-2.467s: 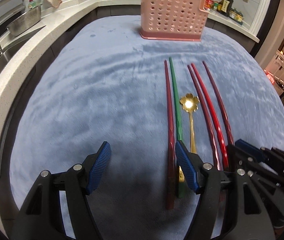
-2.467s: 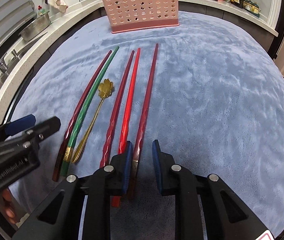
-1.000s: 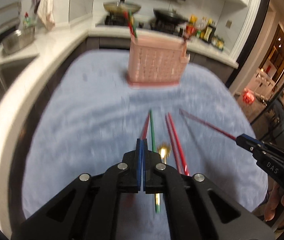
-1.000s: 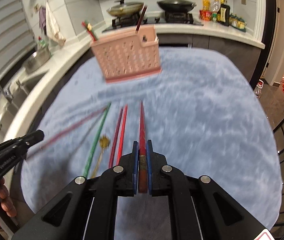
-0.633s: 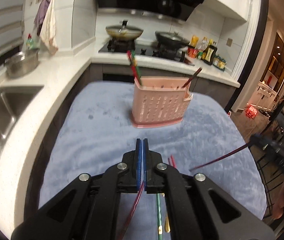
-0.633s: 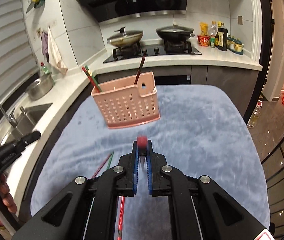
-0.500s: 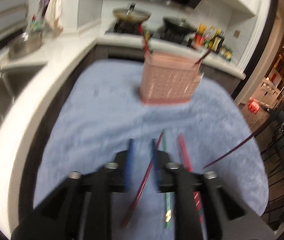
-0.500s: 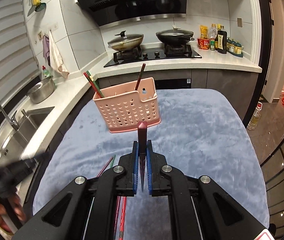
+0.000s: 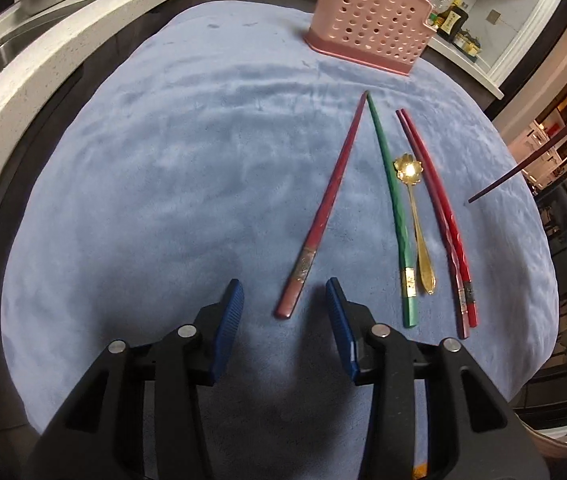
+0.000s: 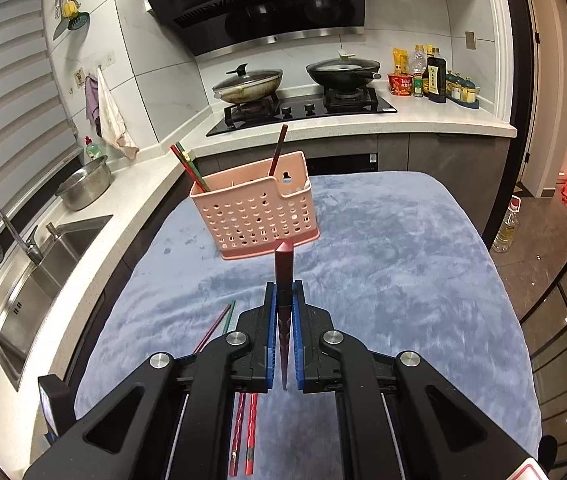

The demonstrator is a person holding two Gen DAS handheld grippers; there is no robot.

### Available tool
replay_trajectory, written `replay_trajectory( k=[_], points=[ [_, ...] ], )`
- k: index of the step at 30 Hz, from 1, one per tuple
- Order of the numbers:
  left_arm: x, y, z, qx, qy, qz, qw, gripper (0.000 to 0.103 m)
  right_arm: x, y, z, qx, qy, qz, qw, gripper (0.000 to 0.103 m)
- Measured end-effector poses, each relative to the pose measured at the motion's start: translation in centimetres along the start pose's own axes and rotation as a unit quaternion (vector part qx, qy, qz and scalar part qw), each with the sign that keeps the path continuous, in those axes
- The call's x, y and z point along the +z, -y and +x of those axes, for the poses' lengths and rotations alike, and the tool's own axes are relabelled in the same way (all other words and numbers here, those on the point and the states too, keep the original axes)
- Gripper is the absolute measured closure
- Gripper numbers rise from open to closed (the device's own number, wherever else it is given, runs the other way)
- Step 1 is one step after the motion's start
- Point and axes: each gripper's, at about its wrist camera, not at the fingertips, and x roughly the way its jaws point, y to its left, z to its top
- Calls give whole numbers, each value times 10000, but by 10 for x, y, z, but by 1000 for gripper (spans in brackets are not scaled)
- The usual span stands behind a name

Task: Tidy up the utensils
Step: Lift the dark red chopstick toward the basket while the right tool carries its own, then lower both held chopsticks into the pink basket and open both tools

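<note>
Plush blue-grey cloth (image 9: 187,168) covers your worktop, its nap brushed into soft streaks. On it lie a dark red lacquered chopstick (image 9: 325,216) with a patterned band near its butt, a slim green chopstick (image 9: 393,208), a gold spoon (image 9: 415,216) with a flower-shaped bowl, and a pair of twisted red chopsticks (image 9: 441,216). Your left gripper (image 9: 283,300) hangs with its ribbed blue pads spread wide, the dark red stick's butt between them, untouched. Your right gripper (image 10: 283,308) is clamped on a maroon chopstick (image 10: 283,276), thick end up. Beyond stands the perforated pink plastic utensil basket (image 10: 255,216), chopsticks leaning inside.
</note>
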Motion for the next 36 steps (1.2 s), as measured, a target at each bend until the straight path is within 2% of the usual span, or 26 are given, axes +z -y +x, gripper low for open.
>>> replay_trajectory(
  k=[1,4,11,14,17,23,27,34,36],
  points=[
    [0,1,1,-19,0,19,10000,75,-1,0,0,-12,-8,-6,10000,96],
    [0,3,3,-96,-17,82,9999,90,-2,-1,0,-34,-17,-12,10000,96],
    [9,11,-15,11,162,305,9994,91,-1,-2,-3,-17,-2,-34,10000,96],
    [30,22,-47,-97,545,412,9976,94,6,-3,-8,17,99,-76,9999,96],
    [61,34,-80,-45,1086,597,9923,95,18,-4,-12,46,239,-121,9996,96],
    [147,56,-131,-41,2022,857,9756,95,61,-4,-12,378,585,-43,9976,96],
    [203,83,-160,161,2695,1178,9556,95,96,-5,-1,511,788,-21,9956,96],
    [283,119,-189,144,3513,1204,9284,96,168,-10,29,705,1162,178,9906,96],
    [299,123,-191,104,3631,1161,9244,96,184,-14,40,688,1215,199,9900,96]
  ],
)
